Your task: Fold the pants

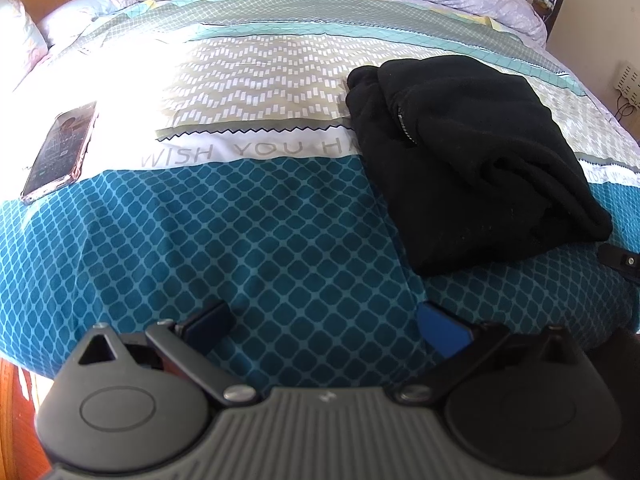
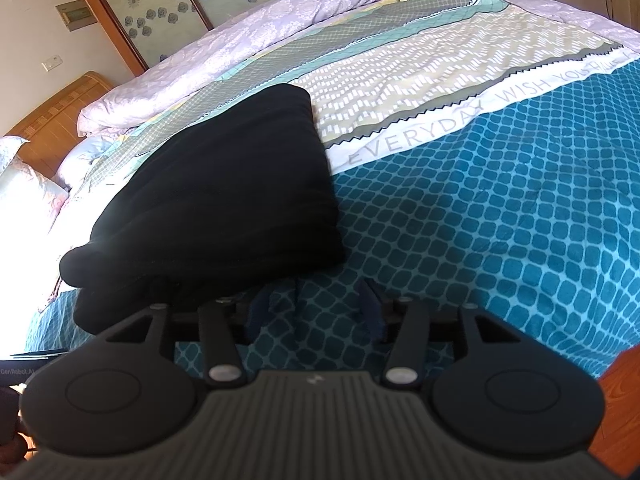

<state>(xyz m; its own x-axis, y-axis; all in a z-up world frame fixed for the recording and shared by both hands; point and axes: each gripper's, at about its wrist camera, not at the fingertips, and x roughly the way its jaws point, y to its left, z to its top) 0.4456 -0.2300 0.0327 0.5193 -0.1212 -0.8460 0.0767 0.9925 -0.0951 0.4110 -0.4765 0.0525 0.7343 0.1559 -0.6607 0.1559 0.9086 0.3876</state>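
Claws both stand open and empty; your left gripper [image 1: 326, 326] hangs over teal bedspread [image 1: 200, 240], your right gripper [image 2: 320, 304] just beside the near edge of the pants [image 2: 224, 184], pads apart with nothing between them. The black pants lie in a compact folded bundle on the bed; a phone [image 1: 60, 148] rests well off to the left. The fold looks done, so lift both hands away gently without snagging the cloth.

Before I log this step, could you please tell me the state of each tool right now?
Left tool: open, holding nothing.
Right tool: open, empty, beside the folded black fleece pants.
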